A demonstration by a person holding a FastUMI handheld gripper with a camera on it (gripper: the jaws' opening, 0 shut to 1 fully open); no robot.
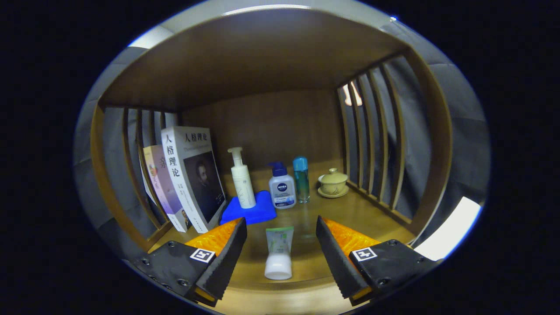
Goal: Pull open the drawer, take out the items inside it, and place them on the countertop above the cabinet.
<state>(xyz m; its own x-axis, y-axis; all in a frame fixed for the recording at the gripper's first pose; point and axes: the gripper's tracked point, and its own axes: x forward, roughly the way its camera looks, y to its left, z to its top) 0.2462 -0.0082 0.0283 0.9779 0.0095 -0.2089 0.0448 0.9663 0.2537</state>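
Note:
My gripper (281, 223) is open above the wooden countertop (350, 214). A small pale-green tube with a white cap (278, 252) stands cap-down on the countertop between the two fingers, touching neither. Beyond the fingers stand a white pump bottle (242, 179) on a folded blue cloth (252, 210), a white bottle with a blue cap (281, 187), and a slim teal bottle (301, 179). The drawer is hidden below the view.
Two books (188, 179) lean against the slatted left side (131, 157). A lidded ceramic cup on a saucer (333, 182) sits near the slatted right side (376, 144). A wooden back panel and a shelf overhead close the space.

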